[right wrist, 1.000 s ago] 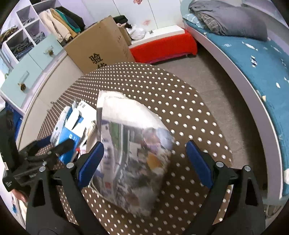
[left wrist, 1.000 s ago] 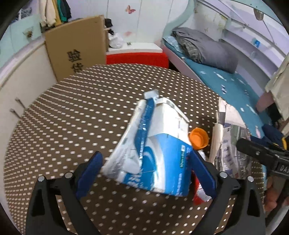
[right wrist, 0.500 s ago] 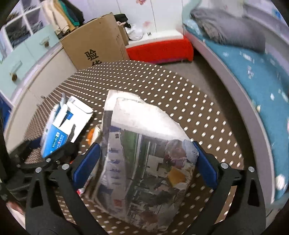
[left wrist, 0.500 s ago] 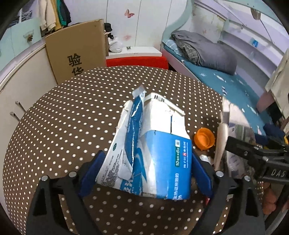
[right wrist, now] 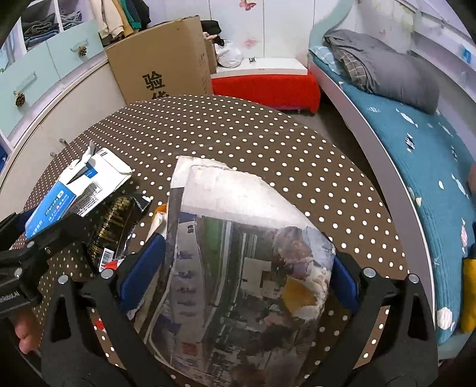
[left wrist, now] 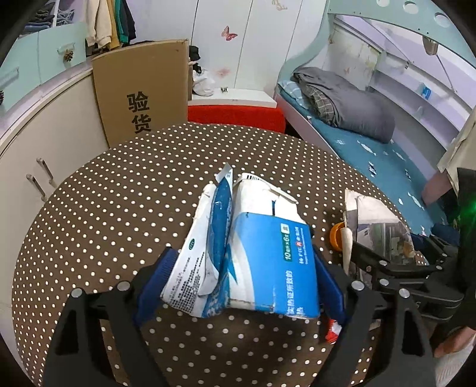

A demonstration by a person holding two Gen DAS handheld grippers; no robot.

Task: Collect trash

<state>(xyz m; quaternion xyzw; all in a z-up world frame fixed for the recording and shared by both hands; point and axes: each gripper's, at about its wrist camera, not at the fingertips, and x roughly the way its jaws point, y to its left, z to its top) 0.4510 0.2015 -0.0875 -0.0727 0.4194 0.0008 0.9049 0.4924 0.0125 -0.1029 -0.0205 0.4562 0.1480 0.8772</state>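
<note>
A round table [left wrist: 98, 214] under a brown cloth with white dots fills the middle of both views. Beyond it at 11 o'clock a tall cardboard box [left wrist: 139, 89] printed with black characters stands against pale cabinets [left wrist: 44, 140], with clothes [left wrist: 110, 20] hanging above at 11. At 12 o'clock sits a red bench [left wrist: 235, 117] with a white top, and from 1 to 3 o'clock runs a bed with a teal sheet [right wrist: 416, 143] and a folded grey blanket [left wrist: 348, 104].

The far half of the dotted table [left wrist: 125, 190] lies bare; the cardboard box [left wrist: 139, 89] stands beyond it.
</note>
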